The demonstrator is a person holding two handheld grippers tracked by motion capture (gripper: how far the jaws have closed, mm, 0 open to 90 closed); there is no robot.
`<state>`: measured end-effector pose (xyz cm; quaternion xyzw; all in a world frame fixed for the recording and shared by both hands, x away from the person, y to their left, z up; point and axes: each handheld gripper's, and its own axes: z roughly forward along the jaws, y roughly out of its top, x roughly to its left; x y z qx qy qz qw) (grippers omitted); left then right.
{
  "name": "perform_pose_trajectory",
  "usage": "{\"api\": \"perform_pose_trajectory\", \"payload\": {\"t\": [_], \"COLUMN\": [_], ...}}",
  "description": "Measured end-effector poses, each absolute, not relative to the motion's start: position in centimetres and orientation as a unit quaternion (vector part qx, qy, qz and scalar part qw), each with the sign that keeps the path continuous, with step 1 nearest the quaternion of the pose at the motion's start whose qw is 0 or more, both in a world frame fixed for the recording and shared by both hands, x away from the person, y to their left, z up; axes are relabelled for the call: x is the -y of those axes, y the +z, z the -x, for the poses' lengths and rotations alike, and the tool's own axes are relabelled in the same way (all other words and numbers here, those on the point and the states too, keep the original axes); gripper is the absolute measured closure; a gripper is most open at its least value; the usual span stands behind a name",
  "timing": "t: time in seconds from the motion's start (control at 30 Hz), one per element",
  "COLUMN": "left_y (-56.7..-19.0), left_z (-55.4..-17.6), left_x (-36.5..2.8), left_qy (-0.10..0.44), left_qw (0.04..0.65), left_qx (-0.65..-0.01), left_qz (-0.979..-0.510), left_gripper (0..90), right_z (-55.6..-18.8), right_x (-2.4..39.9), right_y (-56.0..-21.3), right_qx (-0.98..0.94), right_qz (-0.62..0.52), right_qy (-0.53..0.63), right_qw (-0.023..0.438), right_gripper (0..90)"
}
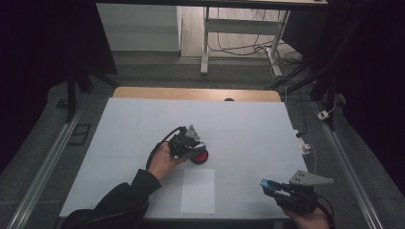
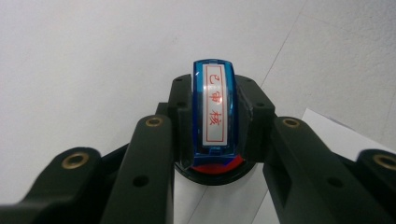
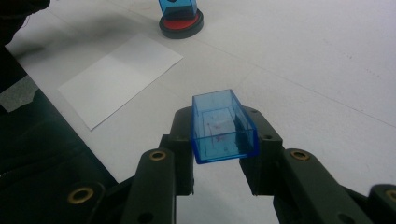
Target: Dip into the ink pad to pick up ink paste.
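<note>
Left claw (image 2: 215, 135) clamps a blue stamp (image 2: 215, 105) labelled in red; right claw (image 3: 223, 149) clamps its clear blue cap (image 3: 223, 126).

The blue stamp (image 2: 215, 109) stood upright on the round red ink pad (image 1: 200, 157) — its white label with red characters faced up. Its clear blue cap (image 3: 223, 127) was held open-end up, well apart — near the table's front edge.

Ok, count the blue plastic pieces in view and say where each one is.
2: the blue stamp, gripped by the left gripper on the red ink pad; the blue cap, in the right gripper.
</note>
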<state>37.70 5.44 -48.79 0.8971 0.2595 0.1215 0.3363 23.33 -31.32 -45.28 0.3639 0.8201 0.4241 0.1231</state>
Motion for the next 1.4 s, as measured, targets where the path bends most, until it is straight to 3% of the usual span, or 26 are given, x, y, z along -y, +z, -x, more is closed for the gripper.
{"api": "perform_pose_trajectory", "payload": {"t": [0.5,1.4], "left_y": [-46.2,-48.7], "left_z": [-37.9,-38.0], "left_x": [-7.2,-5.7], "left_qy": [0.083,0.078], "left_qw": [0.398,0.35], "left_qx": [-0.273,-0.26], "left_qz": [-0.872,-0.896], "left_gripper": [70.0,70.1], "right_z": [-23.3,-23.2], "right_x": [31.4,31.3], "right_y": [-45.3,-45.3], "right_qx": [-0.82,-0.823], "right_qz": [-0.366,-0.36], "right_qy": [0.423,0.421], "right_qw": [0.122,0.125], "right_gripper": [68.0,68.0]}}
